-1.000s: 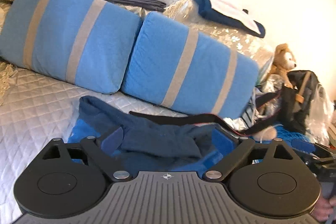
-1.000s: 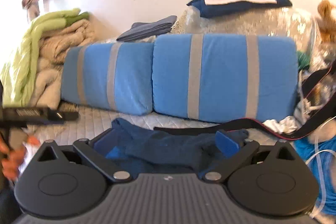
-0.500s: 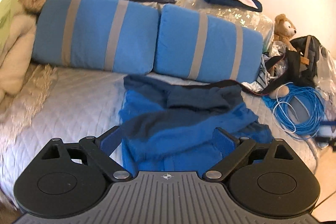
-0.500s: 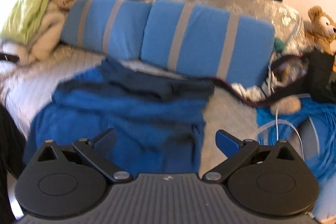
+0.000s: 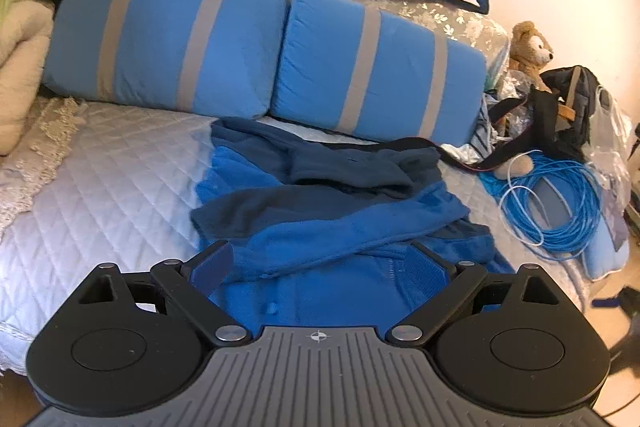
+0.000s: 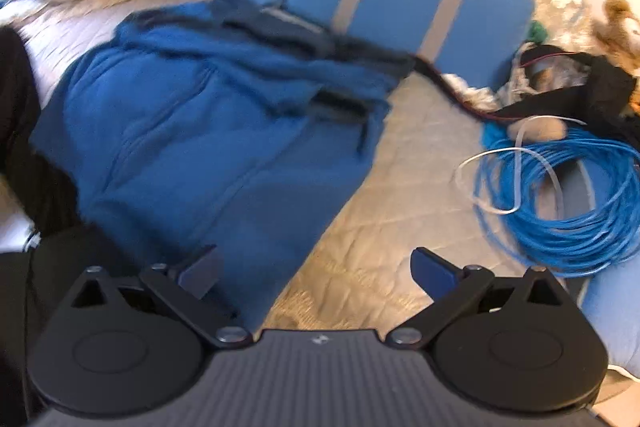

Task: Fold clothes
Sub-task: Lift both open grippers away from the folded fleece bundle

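Left wrist view: a blue garment (image 5: 332,251) is seen rumpled at centre frame on the bed (image 5: 100,179); both the left gripper (image 5: 320,265) and right gripper (image 6: 316,269) are held apart, empty. An edge must be gripped next.

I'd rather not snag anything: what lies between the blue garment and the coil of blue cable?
Only bare quilted bedcover separates the blue garment from the cable coil, clearest in the right wrist view.

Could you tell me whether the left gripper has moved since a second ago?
Yes. The left gripper has pulled back from the striped pillows, which now sit farther off, with more of the blue garment showing.
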Available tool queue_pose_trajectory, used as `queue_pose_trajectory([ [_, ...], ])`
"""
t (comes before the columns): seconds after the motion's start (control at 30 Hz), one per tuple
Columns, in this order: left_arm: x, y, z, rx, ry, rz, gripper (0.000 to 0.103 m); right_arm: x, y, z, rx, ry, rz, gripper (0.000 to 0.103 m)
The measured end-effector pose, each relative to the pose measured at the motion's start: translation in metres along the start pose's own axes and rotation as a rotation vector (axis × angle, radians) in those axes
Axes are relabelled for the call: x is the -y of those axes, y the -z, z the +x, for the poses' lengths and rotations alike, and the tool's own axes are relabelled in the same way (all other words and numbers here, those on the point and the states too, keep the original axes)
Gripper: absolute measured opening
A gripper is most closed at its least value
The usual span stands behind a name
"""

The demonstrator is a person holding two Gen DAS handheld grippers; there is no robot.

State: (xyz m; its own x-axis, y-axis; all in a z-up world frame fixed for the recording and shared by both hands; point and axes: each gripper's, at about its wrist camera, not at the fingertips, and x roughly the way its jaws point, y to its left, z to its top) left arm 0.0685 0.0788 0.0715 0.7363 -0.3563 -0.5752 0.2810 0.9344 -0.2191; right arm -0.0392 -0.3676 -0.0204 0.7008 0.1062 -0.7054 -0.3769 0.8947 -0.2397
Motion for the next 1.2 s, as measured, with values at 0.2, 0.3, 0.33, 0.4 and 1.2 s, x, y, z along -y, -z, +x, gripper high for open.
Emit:
queue_pose_trajectory([
  [0.2, 0.017, 0.003, 0.013, -0.025, 0.015, 0.038, 0.094, -0.024, 0.017, 0.008, -0.001, 0.054, -0.094, 0.103],
  [0.3, 0.022, 0.005, 0.018, -0.040, 0.018, 0.039, 0.094, -0.042, 0.021, 0.018, 0.004, 0.200, -0.194, 0.103],
  [0.33, 0.024, 0.006, 0.020, -0.045, 0.019, 0.039, 0.094, -0.046, 0.022, 0.022, 0.003, 0.237, -0.210, 0.103],
  [0.4, 0.028, 0.009, 0.023, -0.056, 0.024, 0.044, 0.094, -0.045, 0.023, 0.027, -0.008, 0.259, -0.162, 0.100],
  [1.2, 0.216, 0.086, 0.099, -0.170, 0.408, 0.393, 0.094, 0.038, 0.072, 0.026, -0.066, -0.240, 0.769, 0.022],
])
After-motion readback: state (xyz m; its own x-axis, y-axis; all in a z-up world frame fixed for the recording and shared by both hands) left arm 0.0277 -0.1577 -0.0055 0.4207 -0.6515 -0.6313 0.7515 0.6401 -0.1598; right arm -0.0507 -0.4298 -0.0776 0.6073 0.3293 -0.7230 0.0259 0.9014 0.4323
